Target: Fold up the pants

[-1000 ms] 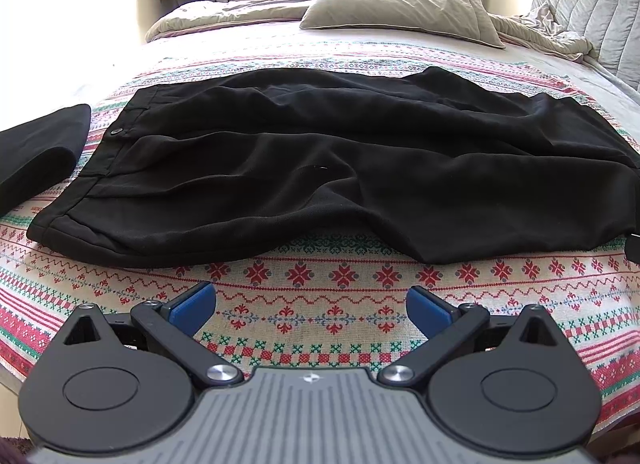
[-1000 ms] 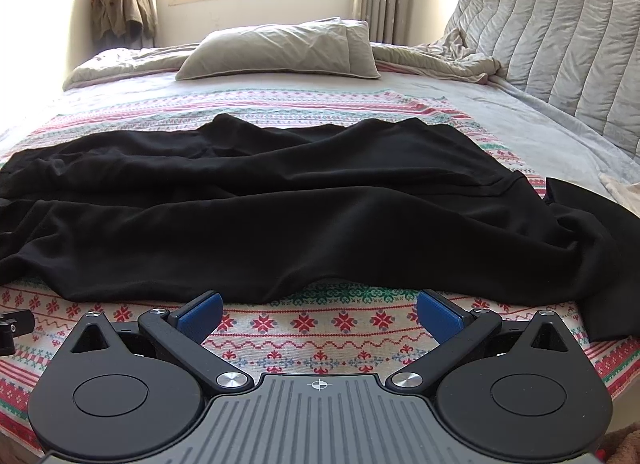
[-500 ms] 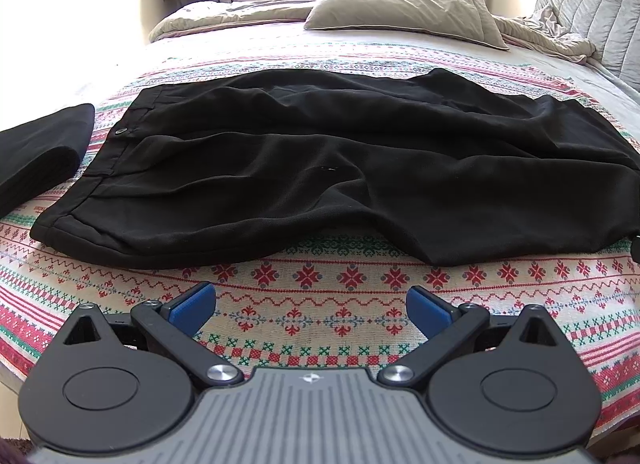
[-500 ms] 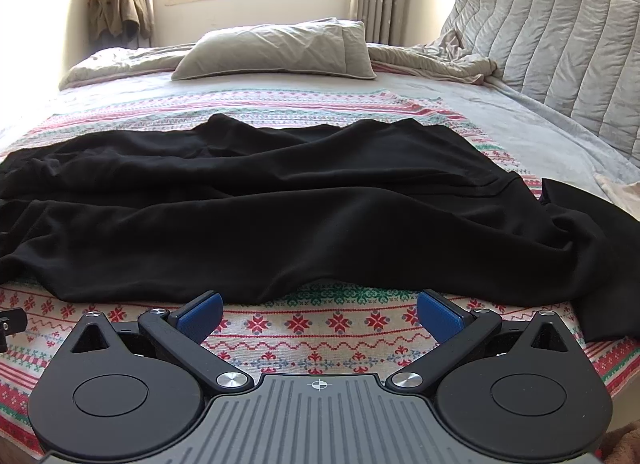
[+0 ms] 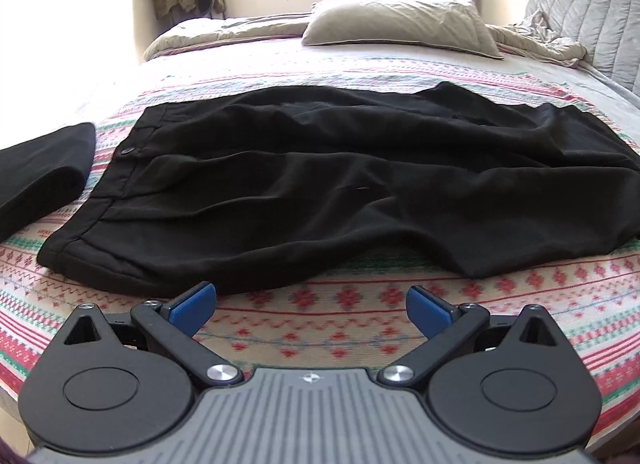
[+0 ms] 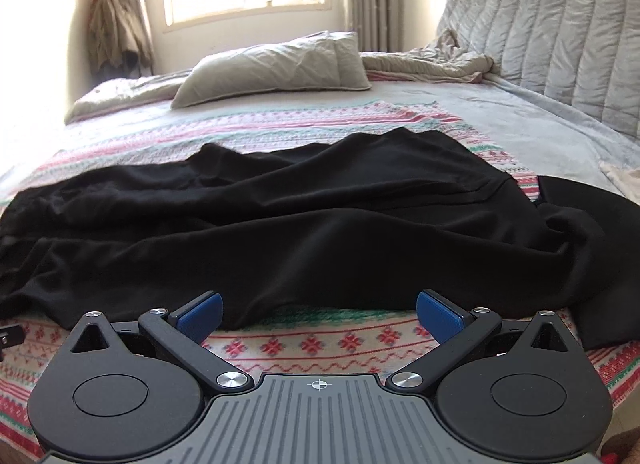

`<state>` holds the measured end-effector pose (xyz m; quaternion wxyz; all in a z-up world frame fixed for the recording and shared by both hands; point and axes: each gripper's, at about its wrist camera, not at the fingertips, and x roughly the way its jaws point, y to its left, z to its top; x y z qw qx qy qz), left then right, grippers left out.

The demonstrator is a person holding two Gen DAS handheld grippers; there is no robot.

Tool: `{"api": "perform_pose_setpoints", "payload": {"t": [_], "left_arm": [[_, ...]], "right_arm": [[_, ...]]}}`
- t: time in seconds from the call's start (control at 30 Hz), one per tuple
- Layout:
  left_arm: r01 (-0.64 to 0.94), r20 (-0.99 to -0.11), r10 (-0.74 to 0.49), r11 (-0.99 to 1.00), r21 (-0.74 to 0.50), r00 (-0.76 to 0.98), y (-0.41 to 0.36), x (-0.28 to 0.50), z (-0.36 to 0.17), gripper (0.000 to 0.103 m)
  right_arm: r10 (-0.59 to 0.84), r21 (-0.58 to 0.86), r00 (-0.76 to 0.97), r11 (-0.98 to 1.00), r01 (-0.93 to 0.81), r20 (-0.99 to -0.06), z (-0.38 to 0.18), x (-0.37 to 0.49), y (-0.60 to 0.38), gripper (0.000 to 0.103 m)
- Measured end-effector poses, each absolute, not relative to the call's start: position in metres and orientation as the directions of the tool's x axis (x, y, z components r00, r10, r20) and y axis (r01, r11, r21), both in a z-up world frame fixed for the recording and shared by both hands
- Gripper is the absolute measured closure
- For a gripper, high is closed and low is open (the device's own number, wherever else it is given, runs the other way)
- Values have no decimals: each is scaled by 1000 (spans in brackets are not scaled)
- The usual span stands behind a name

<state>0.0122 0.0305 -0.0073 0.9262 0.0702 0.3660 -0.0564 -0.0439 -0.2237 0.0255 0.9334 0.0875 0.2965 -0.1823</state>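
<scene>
Black pants [image 5: 320, 184] lie spread across the patterned bedspread [image 5: 340, 316], waistband with a button to the left, legs running right. My left gripper [image 5: 311, 306] is open just short of the pants' near hem, below the seat and waistband end, holding nothing. In the right wrist view the pant legs [image 6: 320, 232] stretch across the bed, and my right gripper [image 6: 319, 314] is open with its blue pads at the near edge of the cloth, not closed on it. The left pad [image 6: 200, 314] overlaps the fabric edge in view.
A folded black garment [image 5: 40, 172] lies at the left of the waistband. Another black cloth [image 6: 592, 224] lies right of the leg ends. A grey pillow [image 5: 400, 24], rumpled duvet [image 6: 424, 60] and quilted headboard [image 6: 560, 48] are at the far side. The bed's near edge is under the grippers.
Both grippers have moved forward toward the pants' near edge, so the cloth sits closer to the pads. The left view has shifted slightly right. Jaws stay open.
</scene>
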Motion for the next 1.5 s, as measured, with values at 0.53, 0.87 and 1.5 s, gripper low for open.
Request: {"api": "perform_pose_setpoints", "payload": {"t": [0.53, 0.87, 1.5], "left_arm": [[-82, -708, -78, 978, -190, 702, 153, 43, -19, 0], [-196, -599, -119, 879, -434, 792, 195, 32, -23, 9], [-330, -526, 48, 826, -457, 849, 250, 27, 13, 89]], "right_arm": [[-265, 245, 670, 788, 565, -693, -6, -77, -324, 0], [-331, 354, 687, 668, 655, -647, -25, -83, -354, 13], [-437, 363, 725, 656, 662, -533, 14, -105, -387, 102]]}}
